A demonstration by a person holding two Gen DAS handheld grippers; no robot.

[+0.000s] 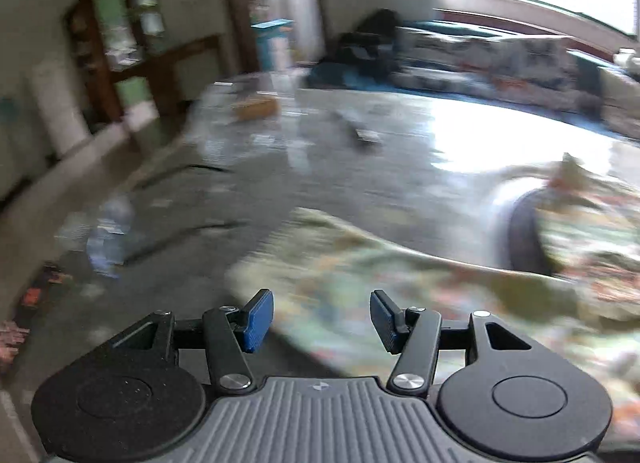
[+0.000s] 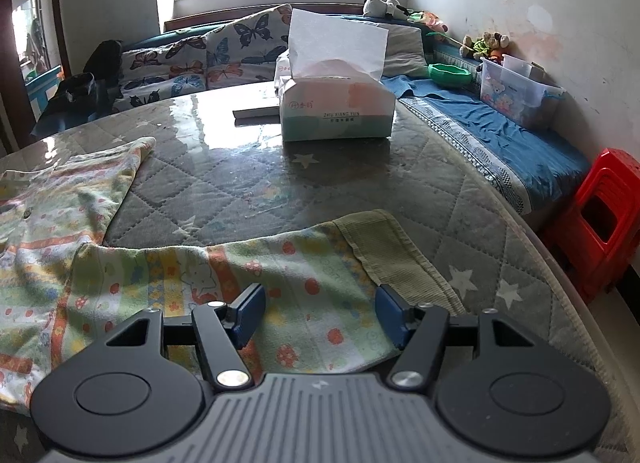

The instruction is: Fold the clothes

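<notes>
Two grippers hover over one patterned garment spread on the worktop, a quilted star-print cover under a glossy sheet; the garment lies at the near edge, its sleeve ending in a ribbed green cuff that reaches toward the right, a second sleeve stretching farther back on the left. Neither gripper has hold of anything; the right gripper stands roughly half open just above the sleeve, cloth showing between its blue pads but not pinched; the left gripper is likewise about half open and empty over the garment's left edge, in a view blurred by motion. My judgement is that the step in hand is the approach before the first fold; next, each gripper needs to lower onto an edge and pinch a single layer, then carry the sleeve inward over the body. A tissue box sits well apart behind, clear of the fold.
</notes>
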